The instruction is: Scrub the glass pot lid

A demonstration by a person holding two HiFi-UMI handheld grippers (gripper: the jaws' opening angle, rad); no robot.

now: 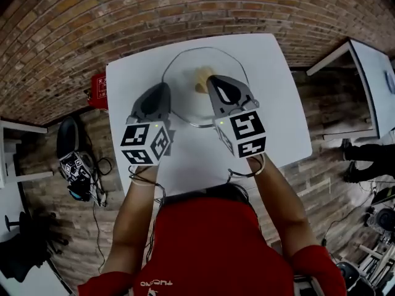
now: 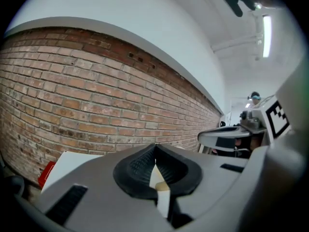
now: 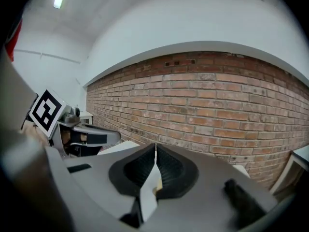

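Observation:
The round glass pot lid (image 1: 185, 69) lies flat on the white table (image 1: 278, 116), toward its far side. A yellowish sponge (image 1: 202, 80) rests on the lid near its middle. My left gripper (image 1: 165, 87) hovers over the lid's left rim with its jaws shut and nothing between them. My right gripper (image 1: 212, 79) is over the lid's middle, its tip just beside the sponge, and it is also shut and holds nothing. Both gripper views look level at the brick wall. In each, the dark pads (image 2: 137, 166) (image 3: 169, 166) meet at the tip.
A red box (image 1: 97, 91) sits on the floor by the table's left edge. Cables and gear (image 1: 77, 171) lie on the floor at the left. Another white table (image 1: 373, 85) stands to the right. A brick wall (image 1: 154, 5) runs behind the table.

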